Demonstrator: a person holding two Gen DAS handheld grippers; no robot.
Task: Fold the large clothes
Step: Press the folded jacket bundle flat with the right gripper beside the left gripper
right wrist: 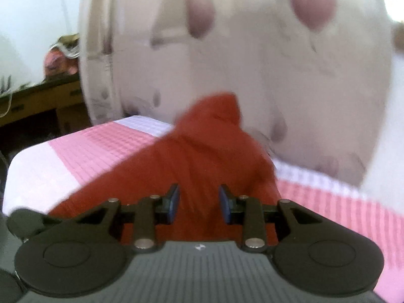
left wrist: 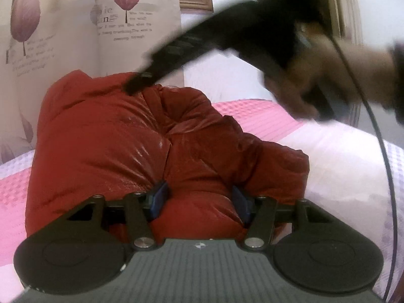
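Clamping a puffy fold of the glossy red padded jacket (left wrist: 108, 136), the left gripper (left wrist: 199, 202) holds on. The right gripper (right wrist: 199, 203), jaws apart over red fabric, grips nothing; that slick bulk could spring back open on the pink-and-white checked bedcover (right wrist: 101, 146).

Left tool (left wrist: 199, 202) jaws parted wide around red fabric, right tool (right wrist: 199, 203) jaws narrower, hand (left wrist: 315, 75) gripping its handle

Home bedroom — pink-checked bedspread (left wrist: 255, 116), leaf-print curtain (left wrist: 63, 30), wooden desk (right wrist: 38, 101)
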